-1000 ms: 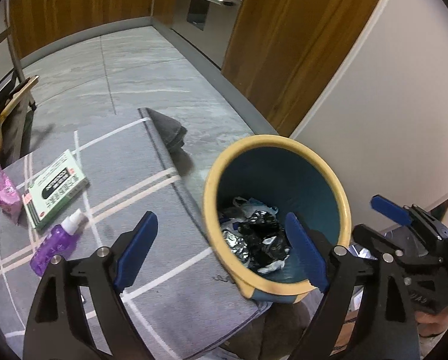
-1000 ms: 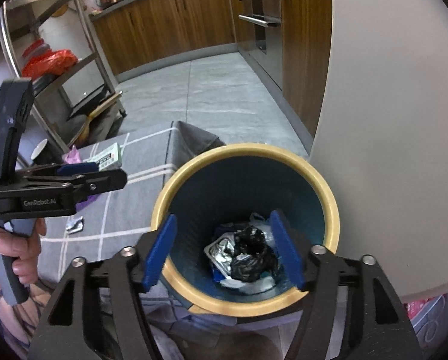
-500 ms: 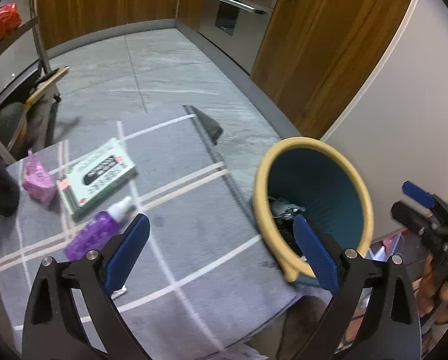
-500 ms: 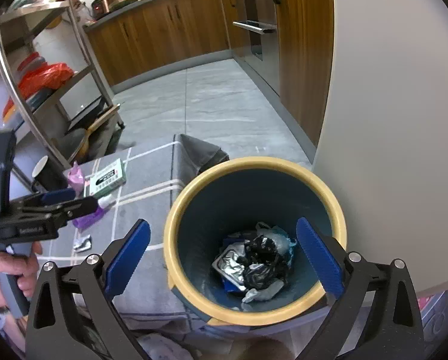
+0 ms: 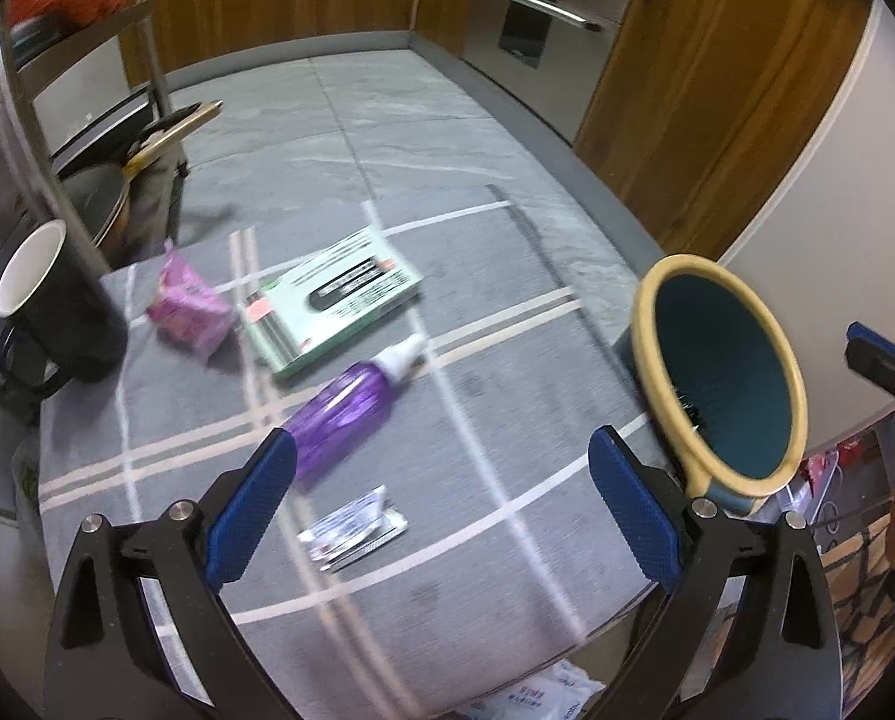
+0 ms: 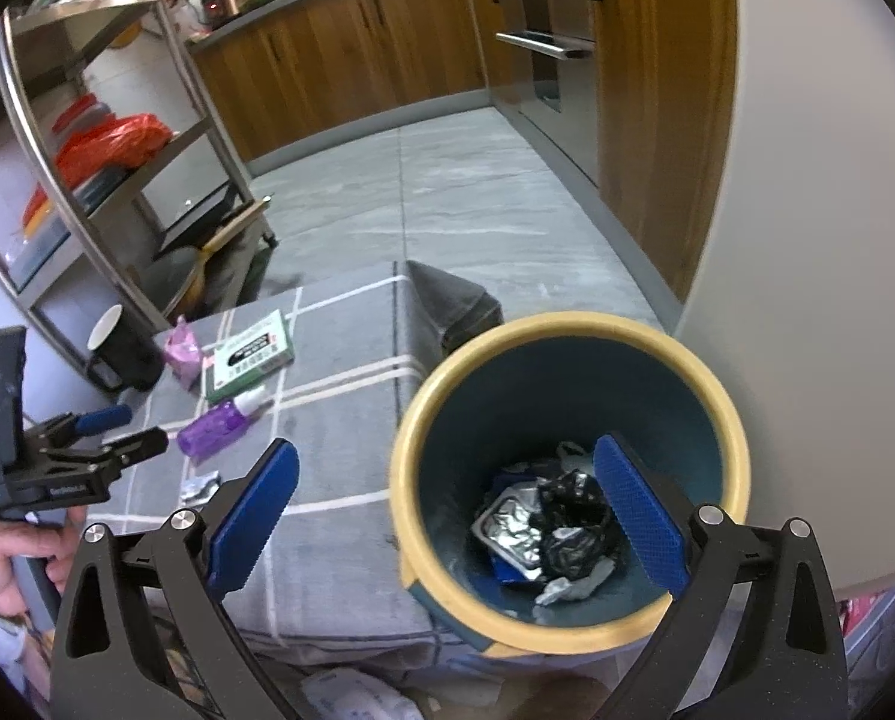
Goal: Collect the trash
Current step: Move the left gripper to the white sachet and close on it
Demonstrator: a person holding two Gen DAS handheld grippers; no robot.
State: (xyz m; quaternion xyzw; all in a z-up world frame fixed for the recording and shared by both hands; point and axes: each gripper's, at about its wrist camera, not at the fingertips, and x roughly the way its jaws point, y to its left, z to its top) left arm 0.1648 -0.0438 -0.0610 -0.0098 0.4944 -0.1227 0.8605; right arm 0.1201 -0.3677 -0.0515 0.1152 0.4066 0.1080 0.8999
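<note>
While both tools gape empty, they tilt downward.
Left tool hangs over a foil wrapper; right tool straddles the bin rim.

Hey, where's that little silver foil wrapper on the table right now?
In the left wrist view the silver wrapper lies flat on the grey checked cloth, just below the purple bottle and between the open left gripper fingers.

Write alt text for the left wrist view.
The open, empty left hand-held gripper hovers over a grey checked tablecloth, above a crumpled silver wrapper. Beyond lie a purple bottle, green box, pink packet and black mug; a yellow-rimmed bin stands right.
</note>
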